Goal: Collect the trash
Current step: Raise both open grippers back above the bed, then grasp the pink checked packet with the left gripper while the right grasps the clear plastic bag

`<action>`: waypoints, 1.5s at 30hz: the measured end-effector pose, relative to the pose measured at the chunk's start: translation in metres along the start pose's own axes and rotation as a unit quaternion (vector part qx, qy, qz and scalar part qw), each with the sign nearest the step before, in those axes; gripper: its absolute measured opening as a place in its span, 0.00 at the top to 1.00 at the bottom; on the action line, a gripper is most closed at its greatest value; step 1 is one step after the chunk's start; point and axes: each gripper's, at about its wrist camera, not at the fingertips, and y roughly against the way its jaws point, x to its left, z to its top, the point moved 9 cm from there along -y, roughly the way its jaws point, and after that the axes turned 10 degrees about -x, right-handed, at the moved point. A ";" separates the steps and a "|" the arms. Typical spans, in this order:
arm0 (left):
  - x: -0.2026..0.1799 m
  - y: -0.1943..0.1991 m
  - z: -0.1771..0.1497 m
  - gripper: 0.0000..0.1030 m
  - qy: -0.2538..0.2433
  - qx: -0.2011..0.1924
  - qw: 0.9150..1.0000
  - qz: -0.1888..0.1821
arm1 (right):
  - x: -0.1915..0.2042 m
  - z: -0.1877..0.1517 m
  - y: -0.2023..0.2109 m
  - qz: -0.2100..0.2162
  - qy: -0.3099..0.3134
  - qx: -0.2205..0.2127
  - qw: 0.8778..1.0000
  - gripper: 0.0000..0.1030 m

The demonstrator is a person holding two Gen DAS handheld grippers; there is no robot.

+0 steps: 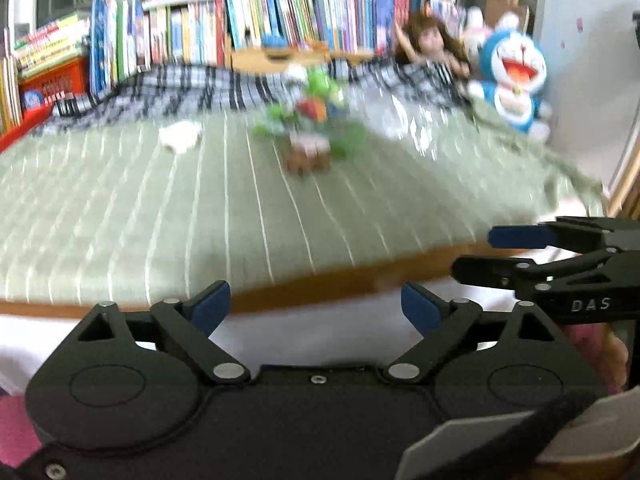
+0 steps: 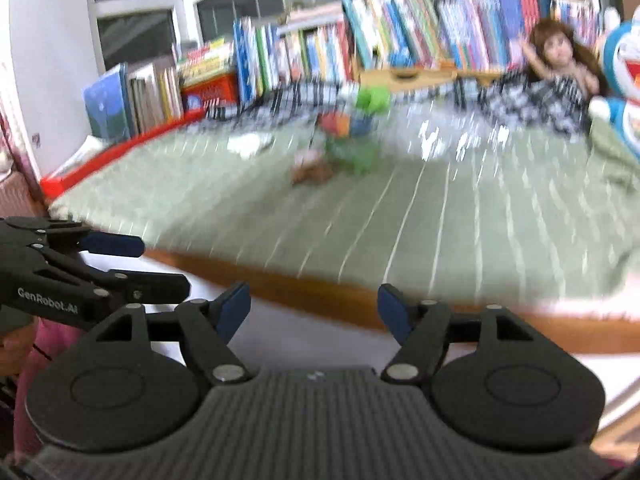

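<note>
The left gripper (image 1: 316, 308) has its blue pads spread wide with nothing between them, and the right gripper (image 2: 314, 308) is likewise spread and empty. Both hang off the near edge of the bed (image 1: 120, 220), side by side. The trash lies well ahead on the green cover: a white crumpled paper (image 1: 180, 134) ahead and left, a blurred brown wrapper (image 1: 308, 156) almost straight ahead, clear plastic (image 1: 404, 120) to the right. The paper probably suits the left gripper; the blur hides any long axis.
</note>
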 end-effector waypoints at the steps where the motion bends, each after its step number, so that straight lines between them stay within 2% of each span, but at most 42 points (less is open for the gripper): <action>1: 0.004 -0.003 0.007 0.10 0.001 -0.008 1.000 0.007 | -0.004 0.008 -0.002 -0.008 0.004 -0.010 1.000 0.21; 6: 0.017 -0.020 0.037 0.08 0.018 -0.045 0.999 0.020 | -0.032 0.037 -0.018 -0.062 0.020 -0.054 0.996 0.18; 10: 0.021 -0.051 0.055 0.07 0.035 -0.065 0.997 0.022 | -0.057 0.052 -0.041 -0.099 0.023 -0.066 0.993 0.16; 14: 0.021 -0.089 0.062 0.07 0.033 -0.064 0.997 0.033 | -0.088 0.062 -0.068 -0.134 0.007 -0.070 0.988 0.15; 19: 0.017 -0.131 0.067 0.07 0.036 -0.056 0.997 0.031 | -0.114 0.075 -0.099 -0.156 0.000 -0.071 0.985 0.12; 24: 0.016 -0.163 0.070 0.09 0.051 -0.049 0.997 0.024 | -0.124 0.083 -0.130 -0.148 0.002 -0.063 0.987 0.04; 27: 0.016 -0.177 0.070 0.17 0.056 -0.042 0.997 0.026 | -0.123 0.085 -0.149 -0.142 0.017 -0.052 0.988 0.00; 30: 0.016 -0.186 0.070 0.30 0.065 -0.038 0.997 0.023 | -0.123 0.085 -0.166 -0.141 0.023 -0.039 0.989 0.00; 32: 0.017 -0.188 0.070 0.50 0.069 -0.037 0.997 0.022 | -0.124 0.083 -0.178 -0.140 0.023 -0.020 0.990 0.00; 33: 0.017 -0.189 0.070 0.57 0.070 -0.034 0.997 0.022 | -0.124 0.081 -0.182 -0.137 0.023 -0.012 0.990 0.00; 34: 0.018 -0.189 0.069 0.66 0.072 -0.031 0.997 0.023 | -0.123 0.078 -0.184 -0.130 0.020 -0.004 0.991 0.06; 35: 0.019 -0.187 0.070 0.67 0.076 -0.031 0.996 0.023 | -0.121 0.077 -0.184 -0.125 0.016 -0.001 0.992 0.11; 36: 0.020 -0.185 0.070 0.68 0.079 -0.034 0.996 0.021 | -0.119 0.077 -0.183 -0.122 0.012 0.000 0.992 0.21; 37: 0.021 -0.182 0.071 0.70 0.079 -0.037 0.996 0.020 | -0.117 0.076 -0.180 -0.120 0.009 -0.001 0.993 0.36; 39: 0.022 -0.176 0.072 0.70 0.072 -0.045 0.996 0.021 | -0.116 0.075 -0.173 -0.126 0.005 0.000 0.992 0.56; 42: 0.025 -0.166 0.076 0.71 0.072 -0.055 0.996 0.022 | -0.116 0.075 -0.163 -0.125 -0.006 0.000 0.992 0.71; 45: 0.027 -0.155 0.080 0.71 0.079 -0.063 0.995 0.020 | -0.113 0.079 -0.152 -0.126 -0.003 -0.010 0.992 0.73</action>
